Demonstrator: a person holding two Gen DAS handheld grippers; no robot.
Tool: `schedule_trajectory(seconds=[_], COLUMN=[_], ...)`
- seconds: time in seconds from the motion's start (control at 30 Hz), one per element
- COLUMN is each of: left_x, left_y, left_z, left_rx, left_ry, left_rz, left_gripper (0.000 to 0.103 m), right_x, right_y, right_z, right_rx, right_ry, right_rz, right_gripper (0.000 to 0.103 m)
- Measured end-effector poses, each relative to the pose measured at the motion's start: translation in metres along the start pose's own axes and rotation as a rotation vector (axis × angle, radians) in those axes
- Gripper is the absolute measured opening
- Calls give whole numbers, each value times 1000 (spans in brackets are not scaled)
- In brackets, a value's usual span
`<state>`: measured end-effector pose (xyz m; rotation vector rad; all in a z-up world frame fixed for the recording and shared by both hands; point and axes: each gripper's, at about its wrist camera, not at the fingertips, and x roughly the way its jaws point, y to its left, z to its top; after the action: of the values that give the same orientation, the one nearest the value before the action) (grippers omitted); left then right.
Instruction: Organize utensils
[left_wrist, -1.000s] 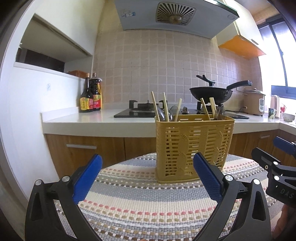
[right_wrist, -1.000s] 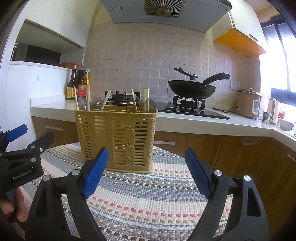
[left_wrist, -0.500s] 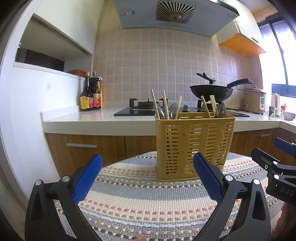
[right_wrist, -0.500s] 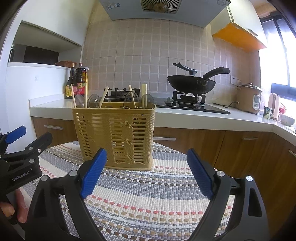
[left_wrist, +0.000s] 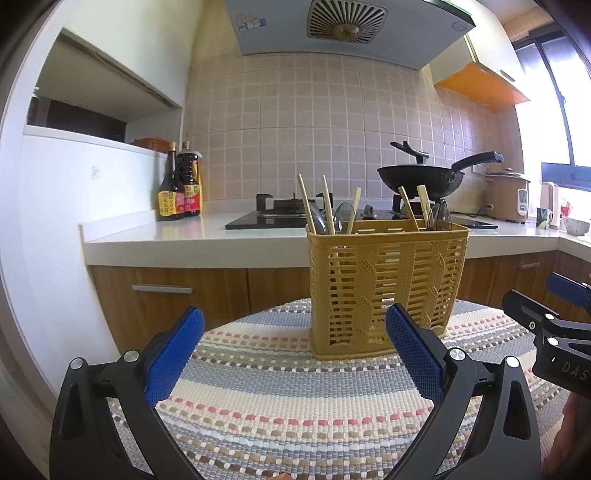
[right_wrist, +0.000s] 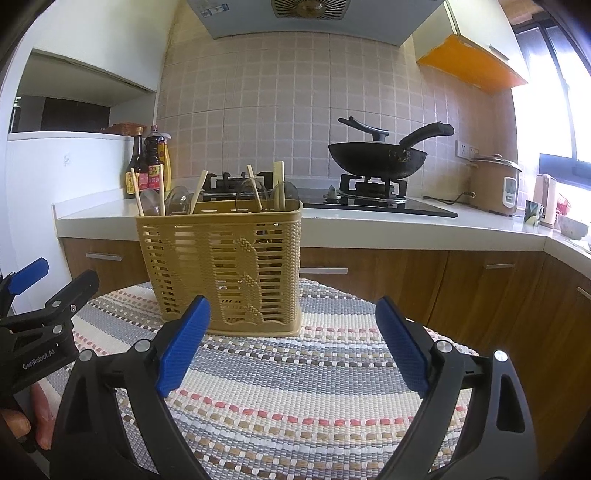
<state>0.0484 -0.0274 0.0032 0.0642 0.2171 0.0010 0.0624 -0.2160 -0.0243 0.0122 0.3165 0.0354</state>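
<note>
With the yellow utensil basket at twelve o'clock on the striped mat, chopsticks and spoons already inside, the right gripper had just been widening its empty jaws, suggesting a completed release, while the left gripper gaped empty.

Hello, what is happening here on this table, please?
A person holds two tools over a striped woven mat. The left hand-held gripper and the right hand-held gripper are both open and empty; the right one's jaws have just been opening. A yellow basket on the mat holds chopsticks and clear spoons.
</note>
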Motion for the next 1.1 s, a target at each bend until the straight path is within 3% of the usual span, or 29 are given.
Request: schedule_trajectory(seconds=[1.1], left_x=[3], left_y=[1], left_z=[-3], left_rx=[-10], left_ry=[25], left_rz=[8], left_gripper=[95], right_x=[5], right_y=[-5], right_z=[-2], right_rx=[21], right_ry=[28], right_rz=[6], right_gripper=[92])
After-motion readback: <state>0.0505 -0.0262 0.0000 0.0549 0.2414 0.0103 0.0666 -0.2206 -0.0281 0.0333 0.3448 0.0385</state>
